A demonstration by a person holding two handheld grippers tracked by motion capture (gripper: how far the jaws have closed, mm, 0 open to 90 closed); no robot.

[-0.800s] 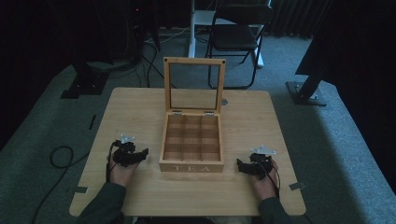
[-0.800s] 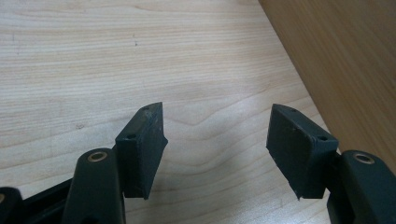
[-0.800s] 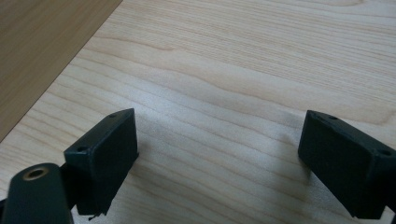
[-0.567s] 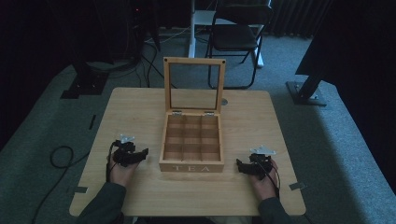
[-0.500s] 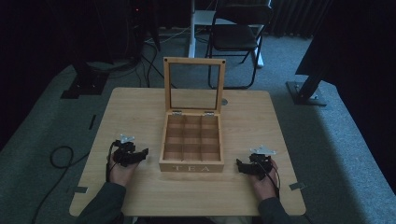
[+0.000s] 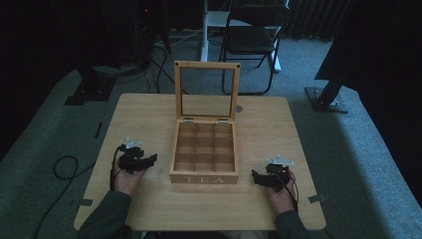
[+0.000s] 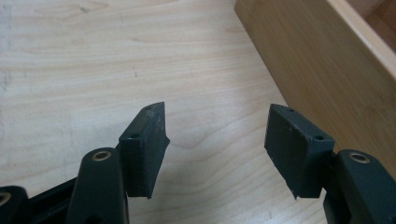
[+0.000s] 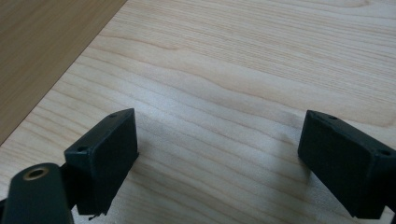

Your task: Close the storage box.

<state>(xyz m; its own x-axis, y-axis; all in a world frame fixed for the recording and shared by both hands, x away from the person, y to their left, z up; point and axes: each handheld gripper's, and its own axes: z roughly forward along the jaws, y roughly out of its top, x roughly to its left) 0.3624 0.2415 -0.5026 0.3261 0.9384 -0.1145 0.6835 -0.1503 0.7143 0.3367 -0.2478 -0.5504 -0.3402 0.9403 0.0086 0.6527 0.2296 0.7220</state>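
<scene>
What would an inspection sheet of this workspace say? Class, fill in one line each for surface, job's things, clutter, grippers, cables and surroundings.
Surface: light wooden table, bare around the box.
Job's things: wooden tea box, lid standing open, compartments look empty.
Clutter: small round object behind the box, too small to identify.
Grippers: left gripper open, beside the box wall; right gripper open over bare table.
Cables: one trails from each gripper; black cable loops on the floor at left.
Surroundings: grey carpet, folding chair, dark stands.
</scene>
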